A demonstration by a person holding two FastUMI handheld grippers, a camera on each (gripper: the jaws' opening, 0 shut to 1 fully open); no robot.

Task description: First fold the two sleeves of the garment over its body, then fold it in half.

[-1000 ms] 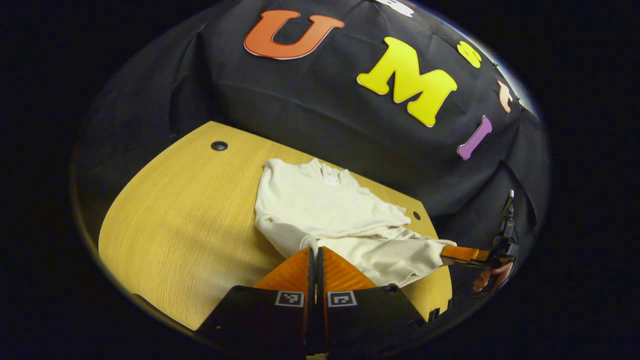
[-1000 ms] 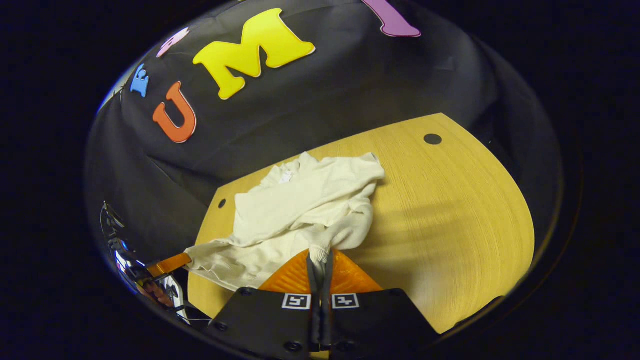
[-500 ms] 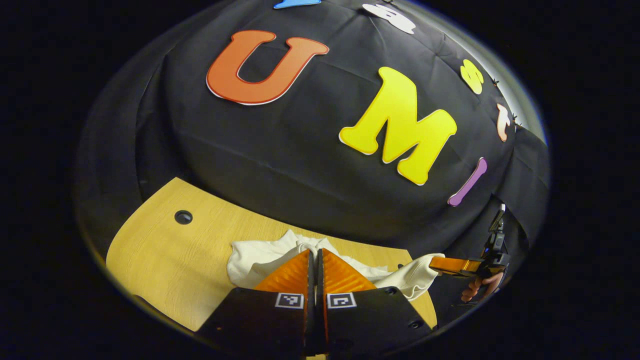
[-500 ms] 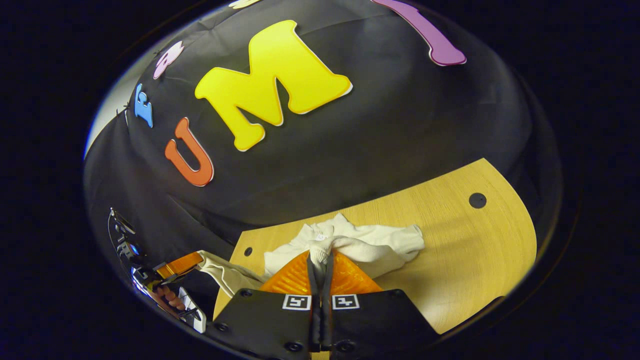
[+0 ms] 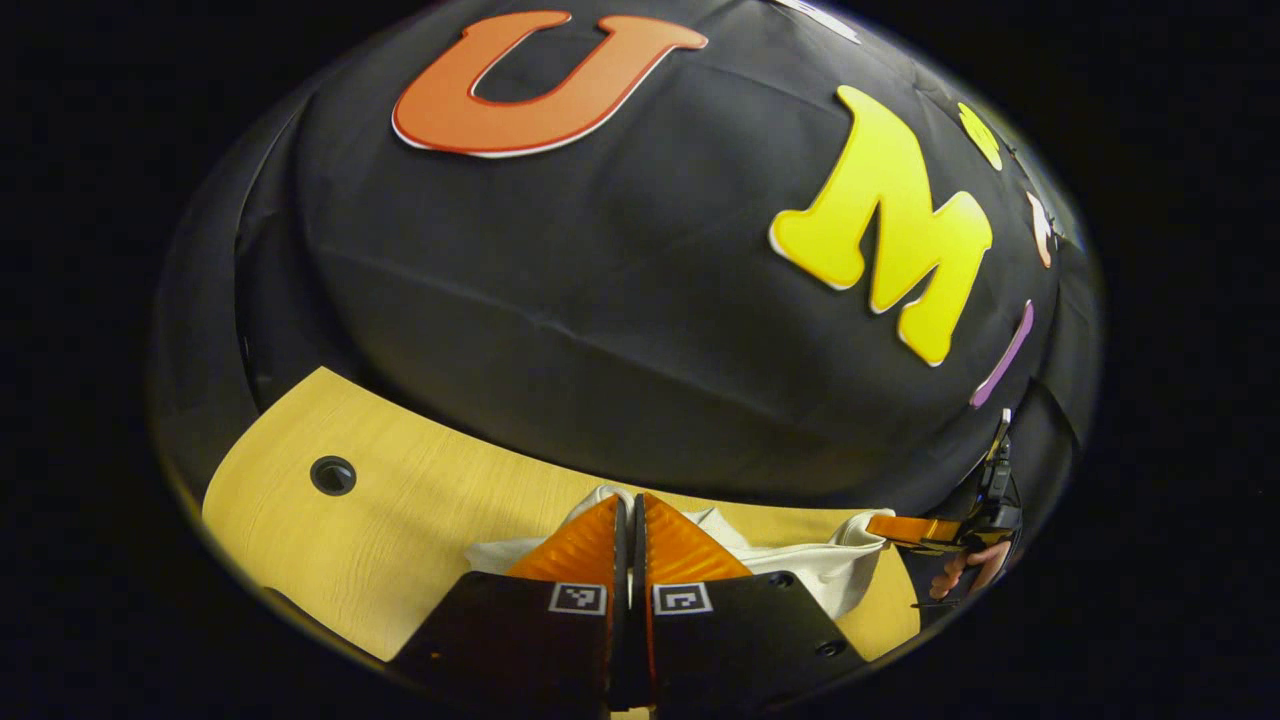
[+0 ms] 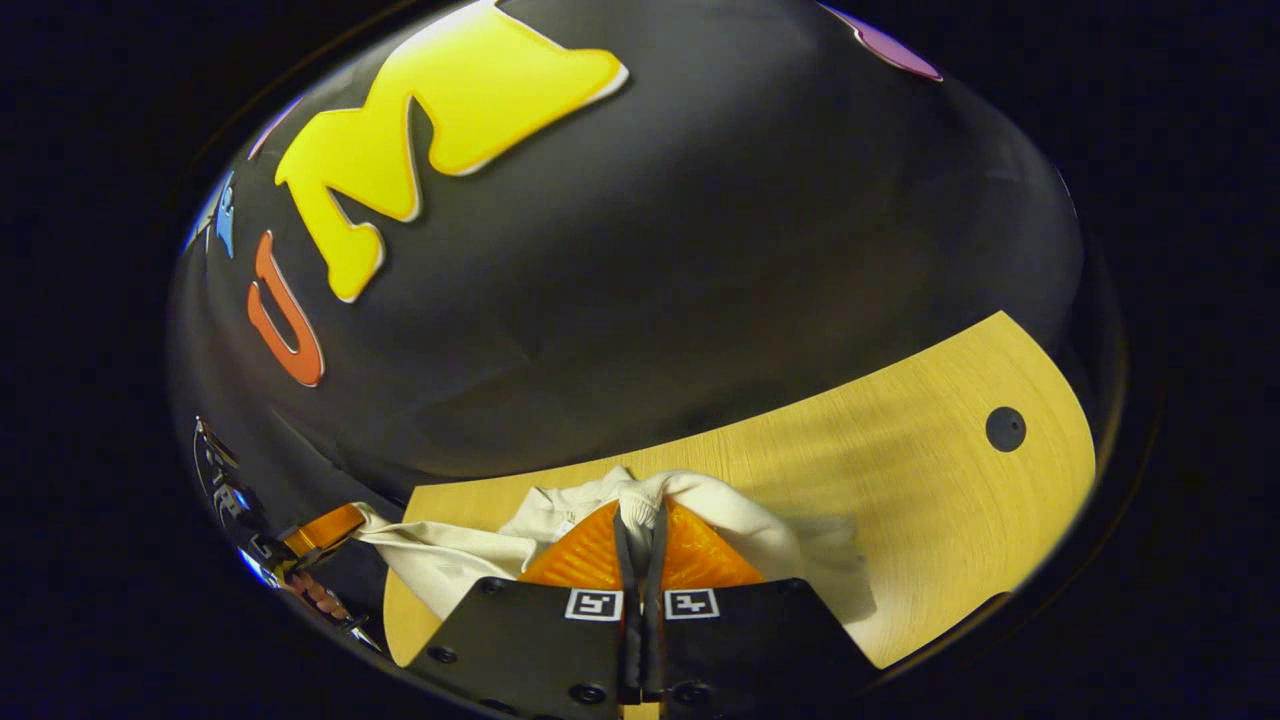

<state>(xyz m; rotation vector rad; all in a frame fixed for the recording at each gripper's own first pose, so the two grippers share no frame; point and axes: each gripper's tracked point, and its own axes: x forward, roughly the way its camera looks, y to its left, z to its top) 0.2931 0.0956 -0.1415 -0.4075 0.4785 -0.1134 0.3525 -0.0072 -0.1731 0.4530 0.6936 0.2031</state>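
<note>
Black cloth hangs as the booth's wall (image 5: 620, 300) behind a pale wooden table (image 5: 400, 520), whose top has a dark round hole (image 5: 333, 475) ahead and to the left of the left gripper; in the right gripper view a like hole (image 6: 1005, 428) sits ahead and to that tool's right.

The cream garment (image 5: 820, 565) lies bunched on the table right at the tools' tips, with little of it spread out flat.

In the left gripper view the left gripper (image 5: 630, 515) has its fingers pressed together, and cream cloth rises just past the tips and to either side (whether a fold is pinched between them cannot be told from here). Off to its right the other gripper (image 5: 915, 528) reaches in sideways, touching the garment's edge, with a hand (image 5: 965, 570) behind it.

In the right gripper view the right gripper (image 6: 640, 520) is closed narrowly on a rolled bunch of the garment (image 6: 740, 520), which pokes up between the tips. To its left the cloth stretches out toward the other gripper (image 6: 325, 528), whose fingers meet the fabric's far end.
</note>
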